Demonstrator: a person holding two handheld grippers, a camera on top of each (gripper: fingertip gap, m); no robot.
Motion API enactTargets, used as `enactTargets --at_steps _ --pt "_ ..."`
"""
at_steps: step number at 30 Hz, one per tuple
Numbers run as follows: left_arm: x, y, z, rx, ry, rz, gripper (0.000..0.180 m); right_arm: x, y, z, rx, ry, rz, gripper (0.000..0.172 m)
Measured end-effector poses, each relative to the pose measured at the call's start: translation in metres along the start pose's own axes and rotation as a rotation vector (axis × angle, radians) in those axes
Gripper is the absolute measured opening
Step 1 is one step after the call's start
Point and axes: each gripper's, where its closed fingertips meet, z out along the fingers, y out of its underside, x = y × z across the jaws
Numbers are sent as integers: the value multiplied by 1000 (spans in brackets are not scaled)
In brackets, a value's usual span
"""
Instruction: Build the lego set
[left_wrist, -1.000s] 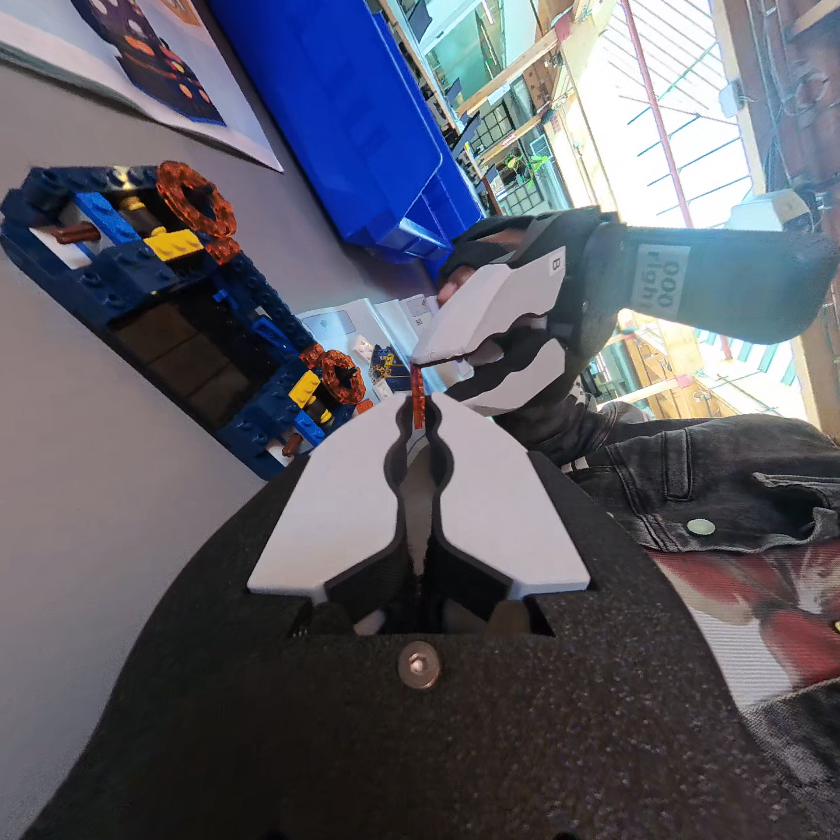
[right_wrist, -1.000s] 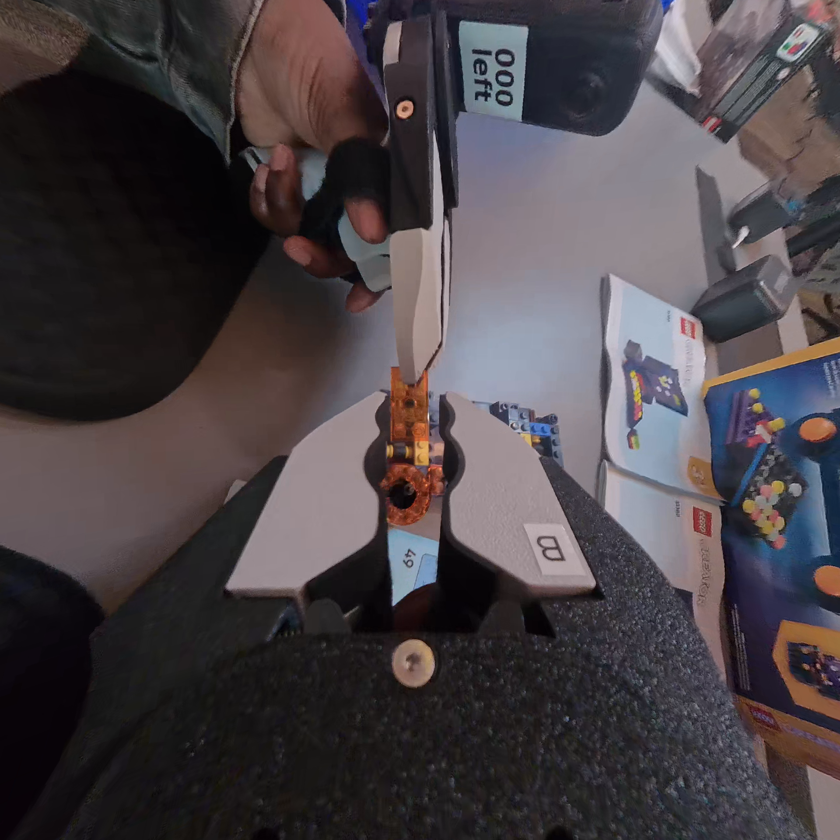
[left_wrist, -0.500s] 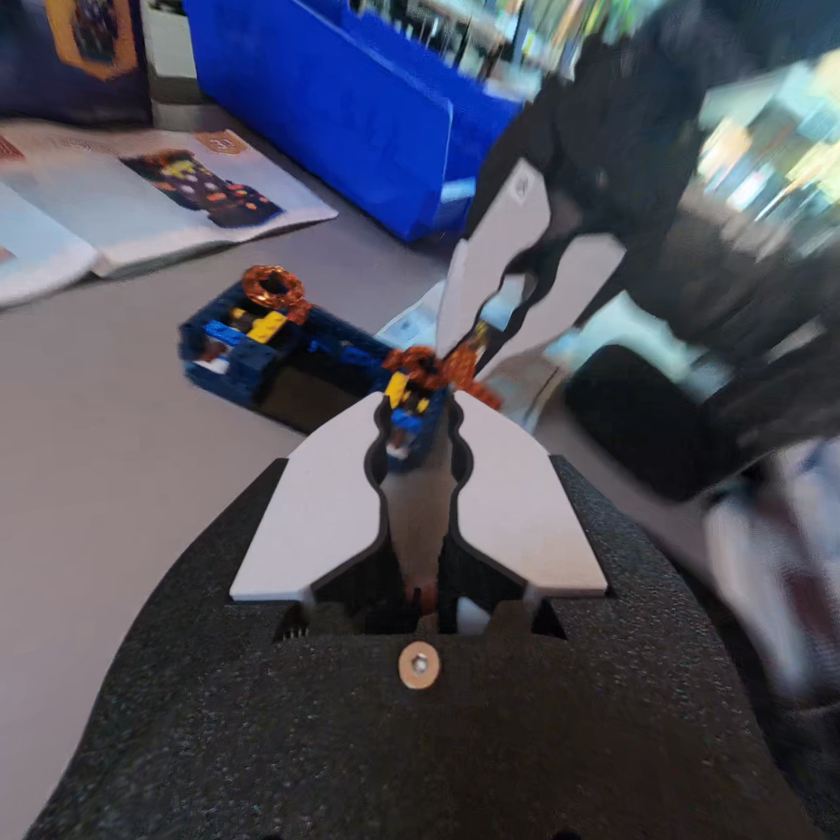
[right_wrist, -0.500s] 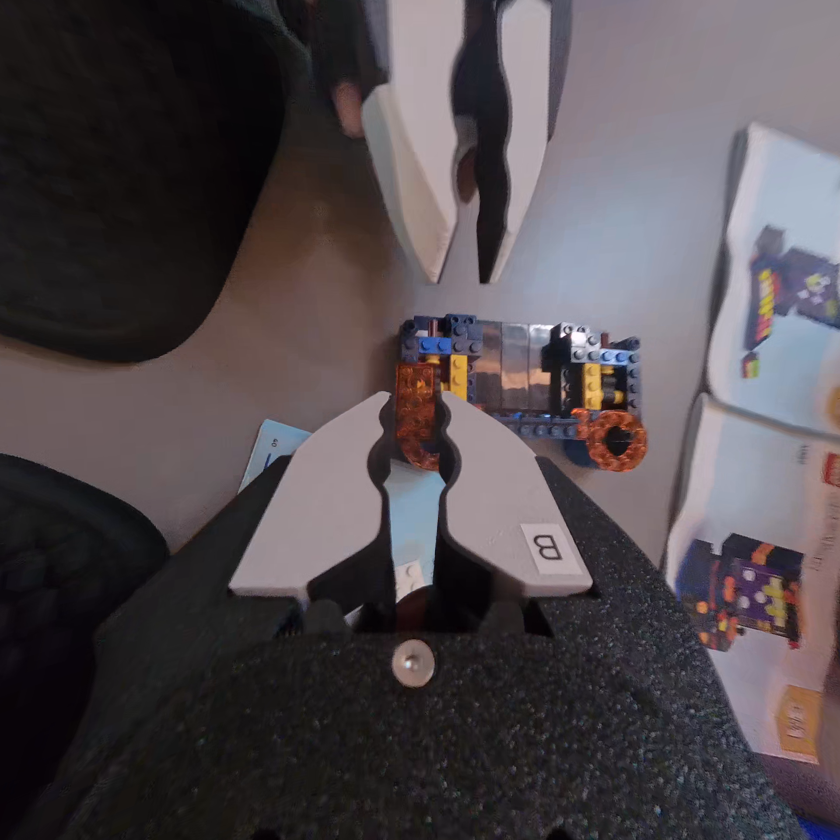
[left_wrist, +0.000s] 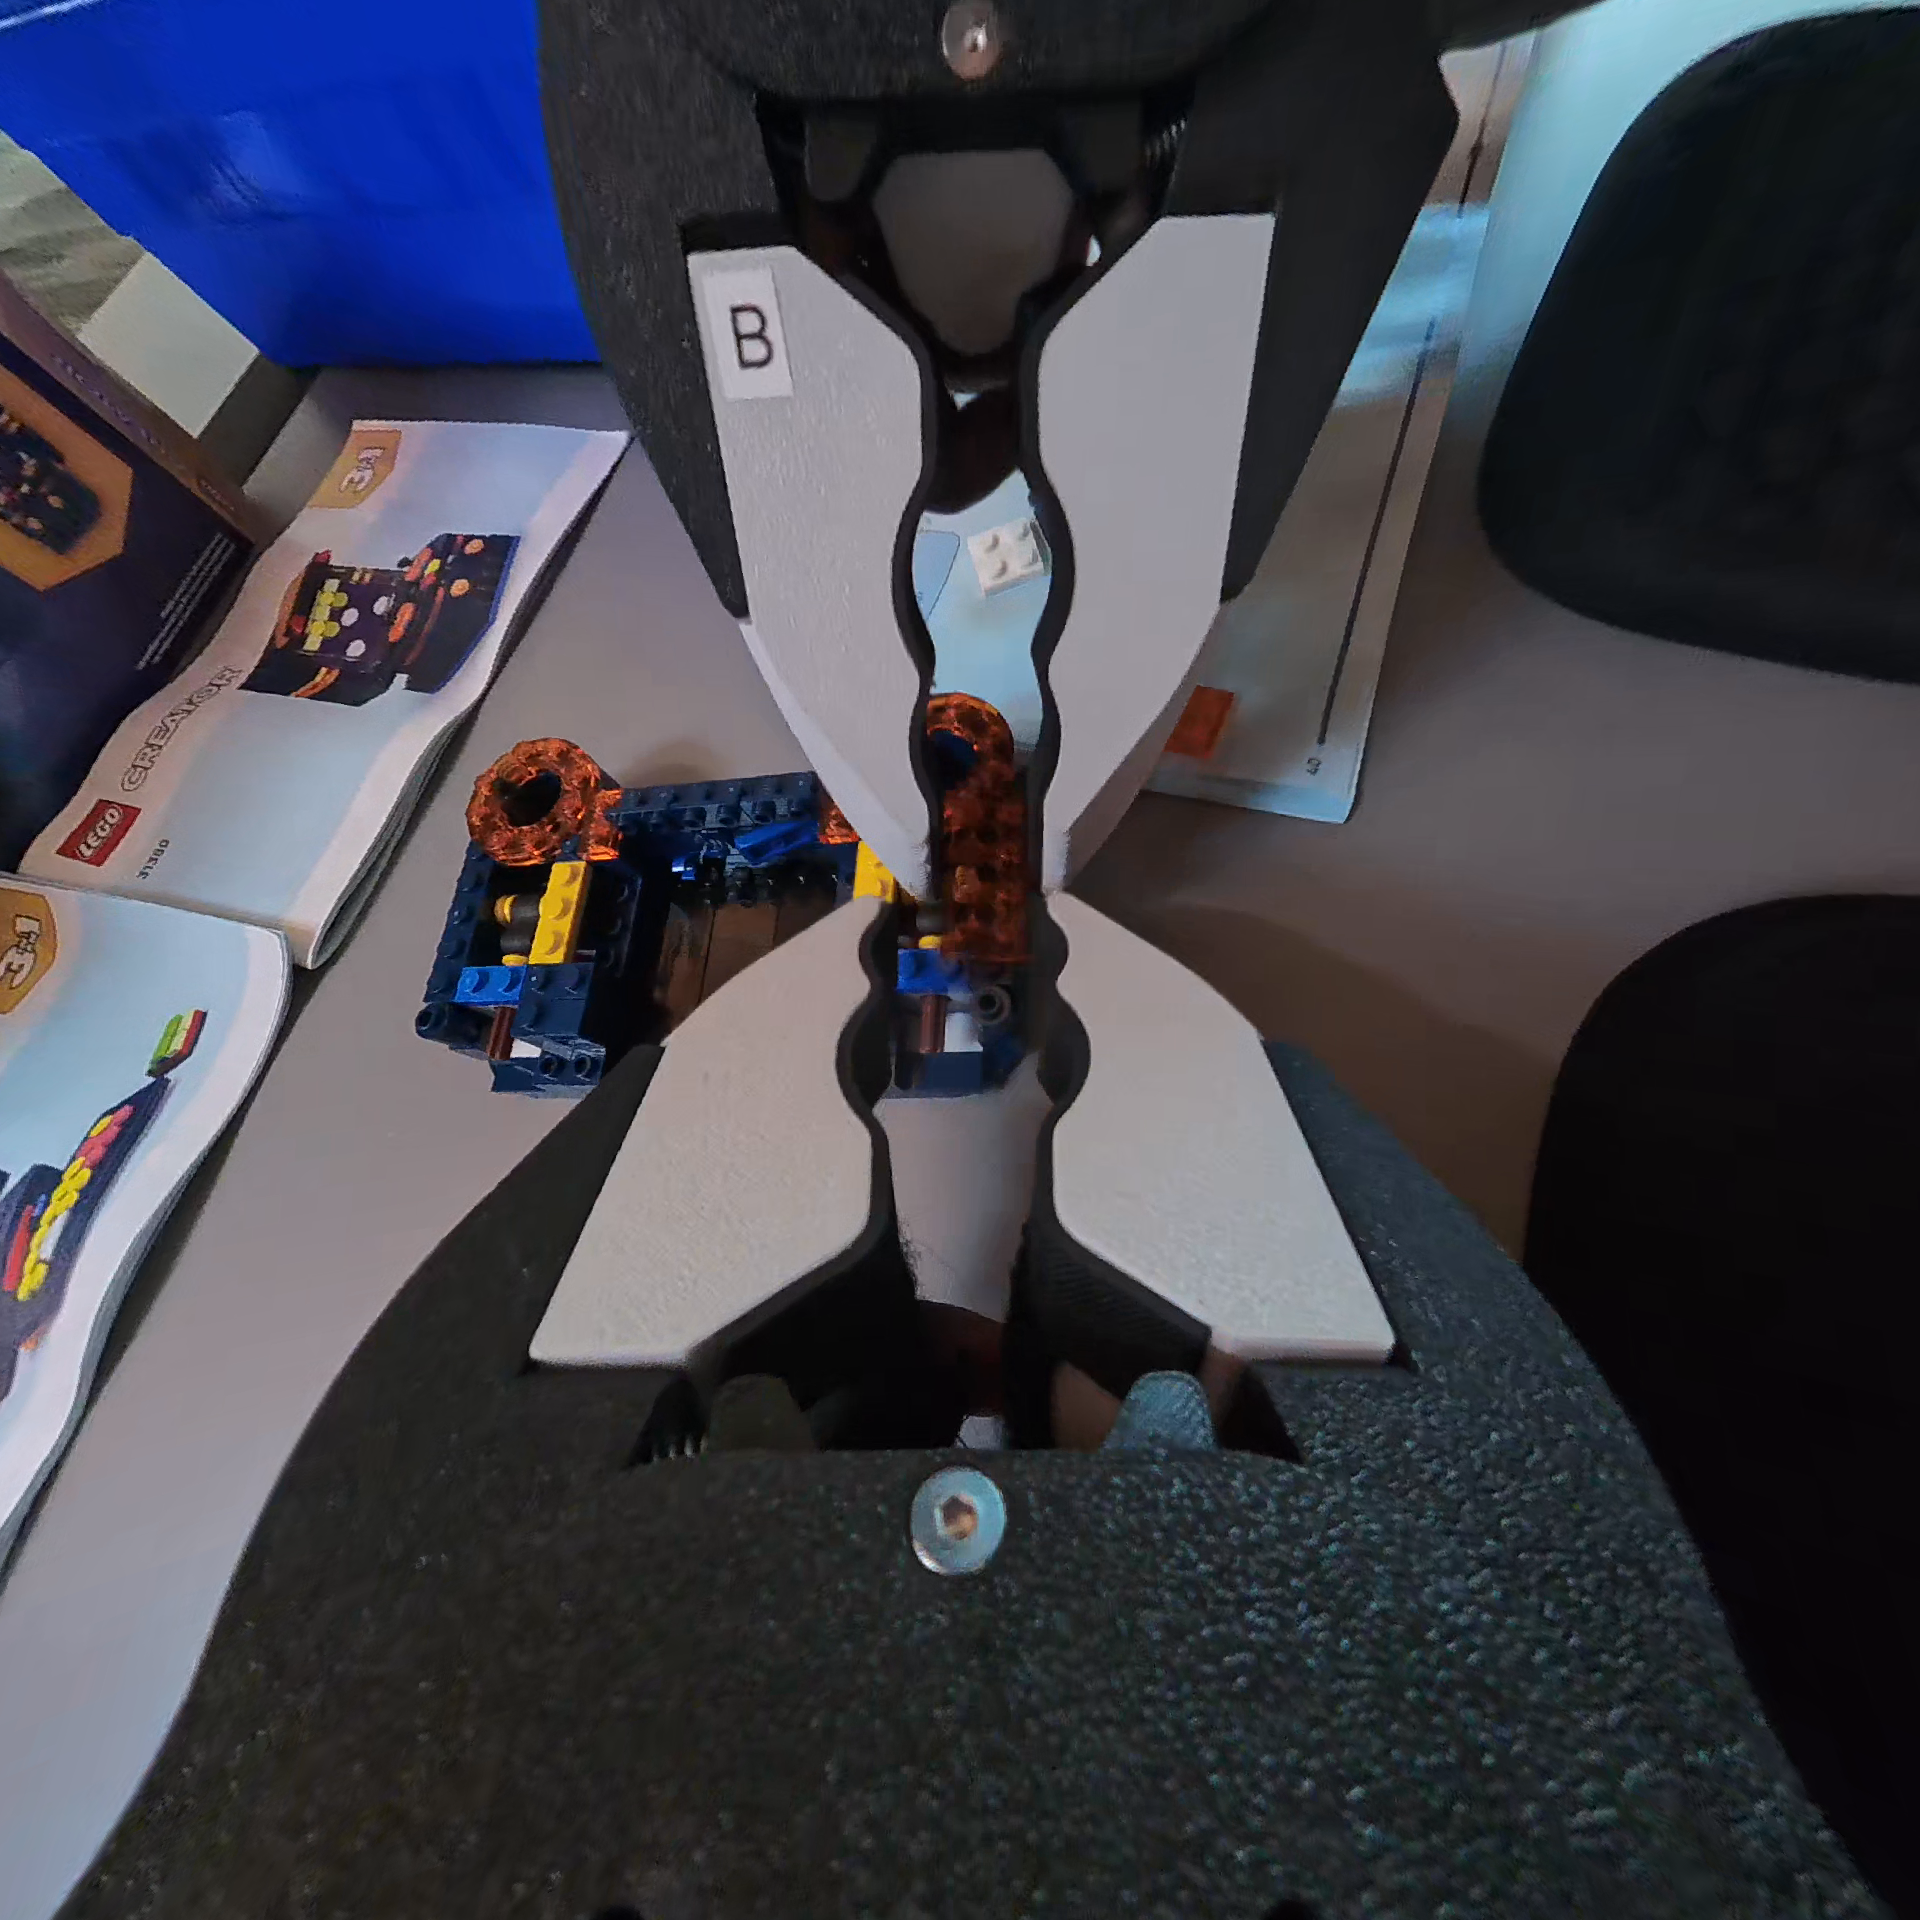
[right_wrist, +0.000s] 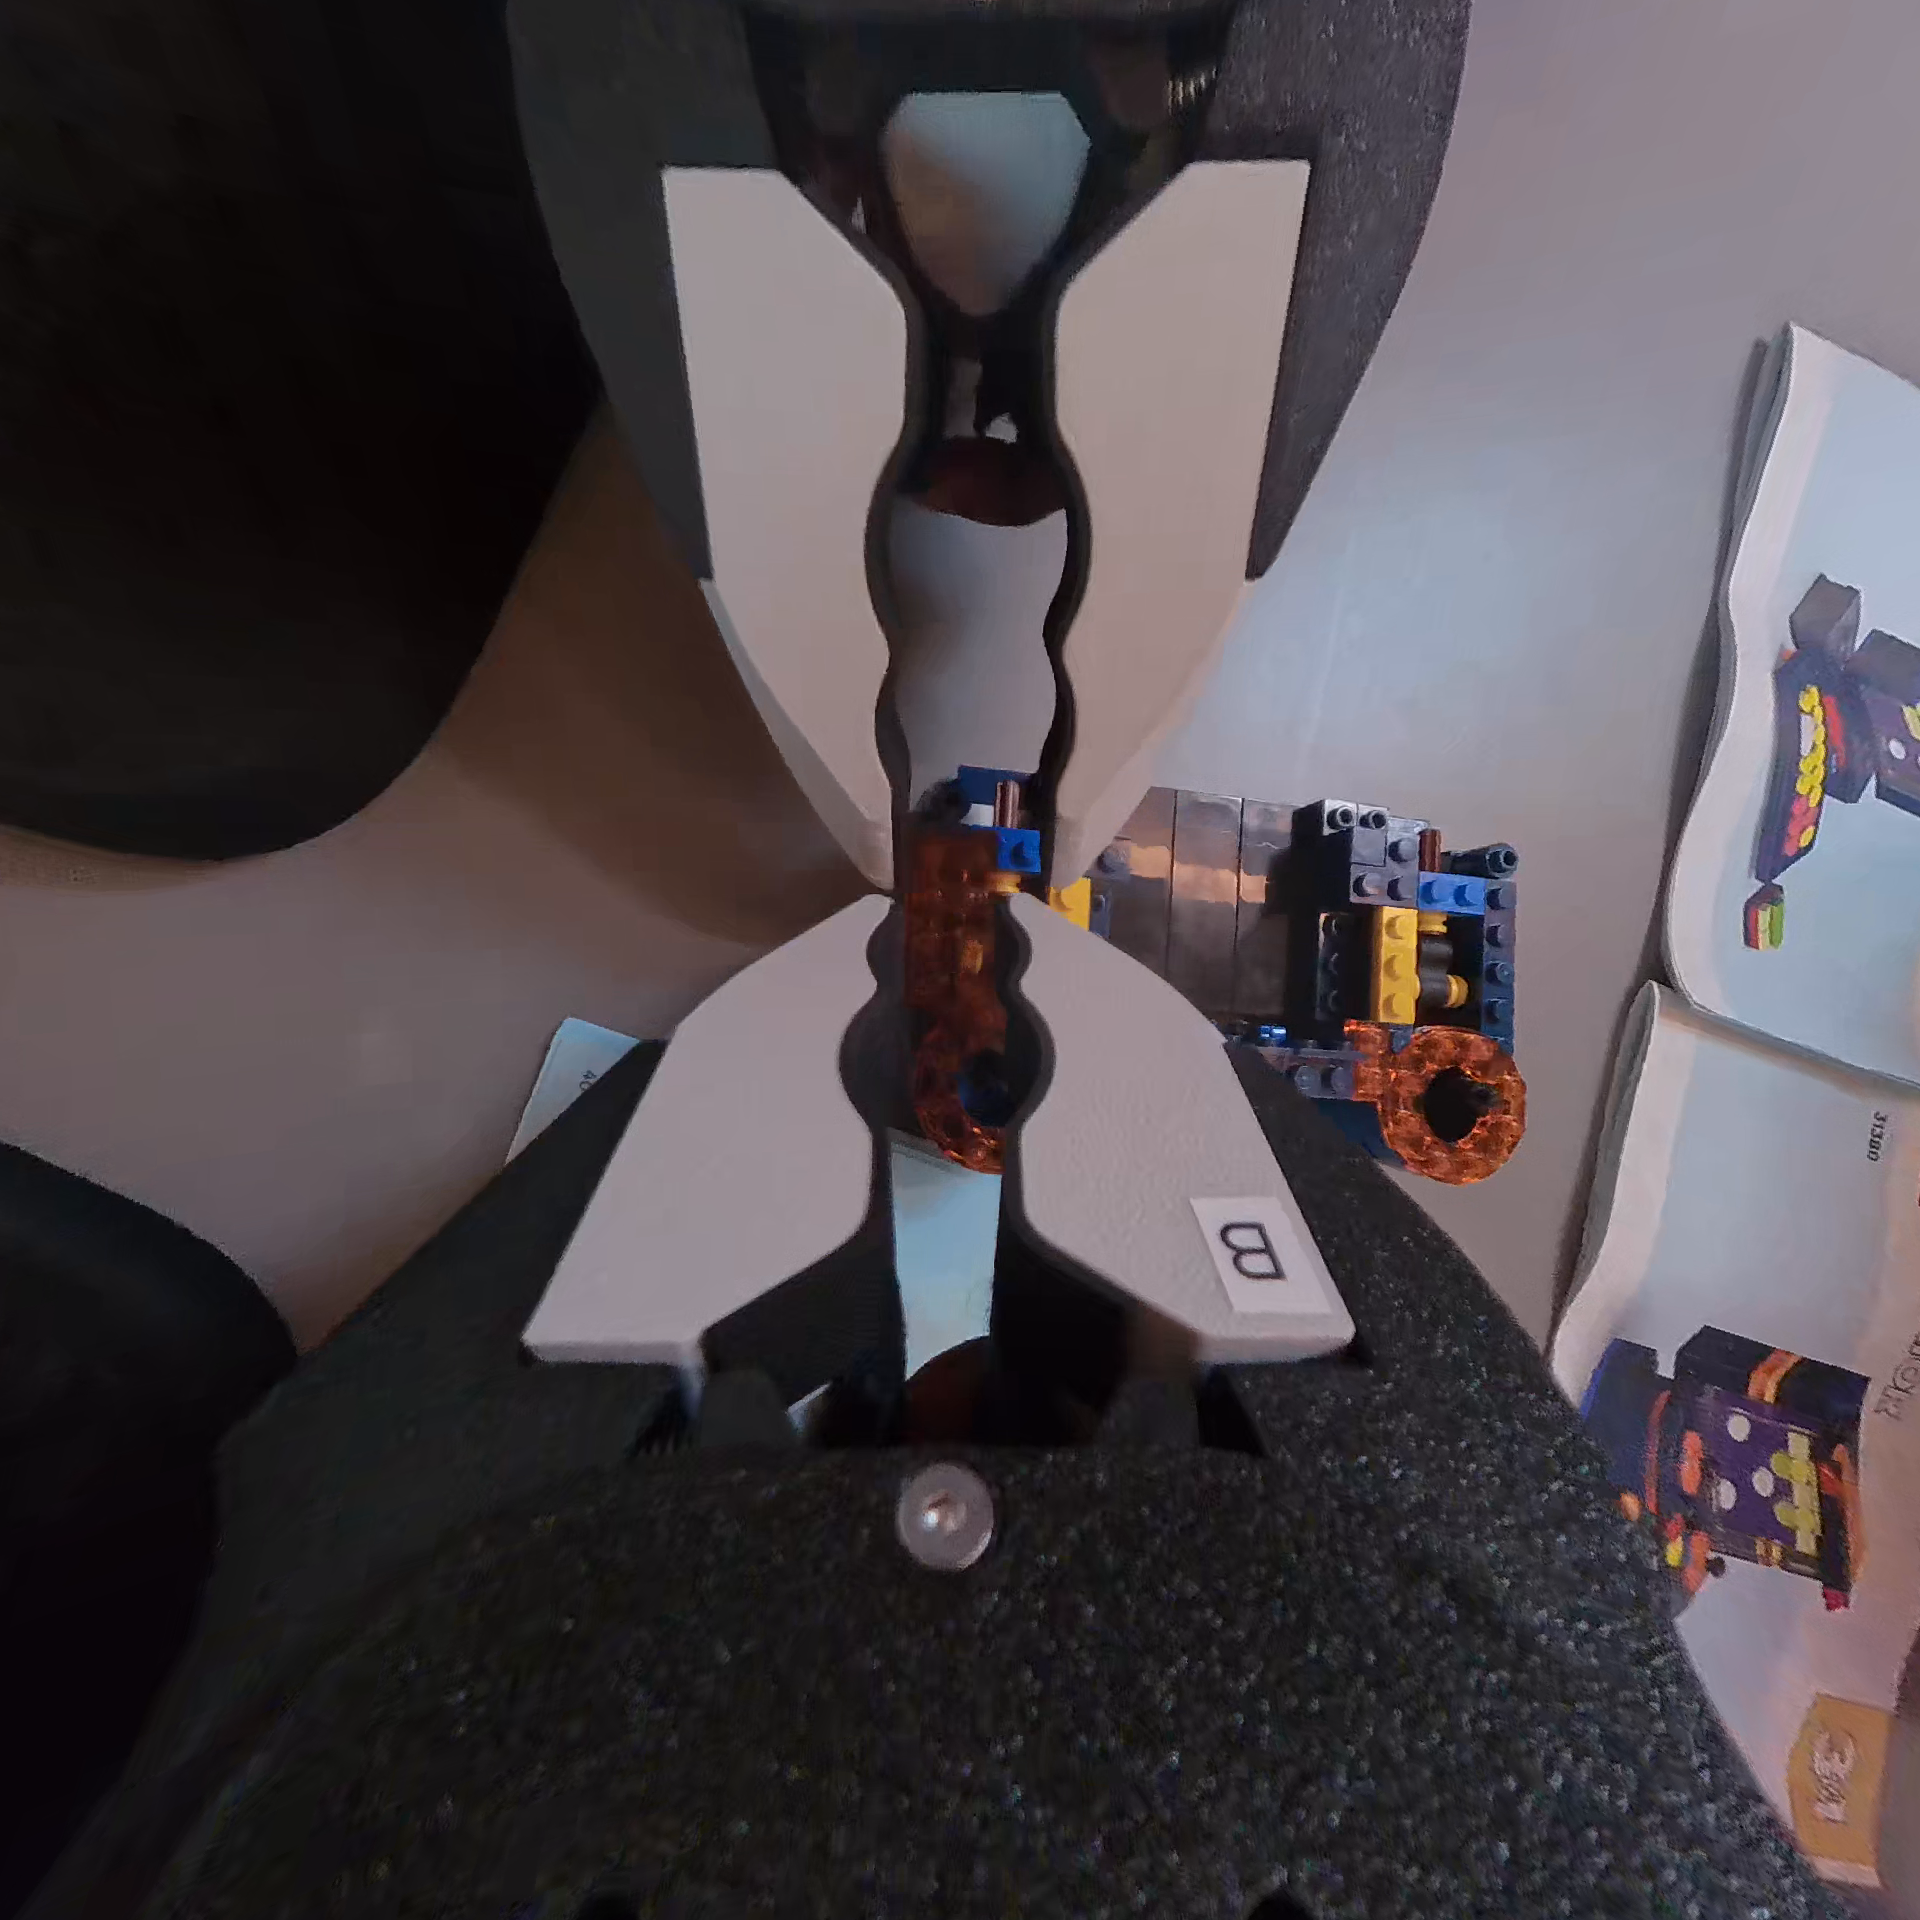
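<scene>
A dark blue brick model (left_wrist: 540, 935) lies on the grey table; it also shows in the right wrist view (right_wrist: 1351, 894). It bears an orange translucent ring (left_wrist: 535, 800) at one end. My right gripper (right_wrist: 948, 909) is shut on a long orange translucent piece (right_wrist: 951, 966) with a ring end and holds it down on the model's other end. In the left wrist view that piece (left_wrist: 982, 831) sits between the right gripper's tips. My left gripper (left_wrist: 958, 906) faces it tip to tip. It is open and straddles that same end of the model, below the orange piece.
Instruction booklets (left_wrist: 312, 665) lie left of the model, with a set box (left_wrist: 62, 499) and a blue bin (left_wrist: 312, 156) behind. A small white plate (left_wrist: 1006, 556) lies on an open booklet (left_wrist: 1299, 623). Dark cushioned shapes (left_wrist: 1714, 364) stand on the right. Left and right tips are no more than a few centimetres apart.
My left gripper let go of the orange piece and opened. Both grippers swung down to the model. My right gripper kept the orange piece and brought it onto the model's end.
</scene>
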Motion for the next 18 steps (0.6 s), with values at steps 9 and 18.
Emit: enactTargets --at_steps 9,18 --pt "2 4 1 -19 25 -44 16 1 1 1 29 18 -24 22" --pt "1 5 1 -53 34 -50 15 3 4 -6 95 56 -32 15"
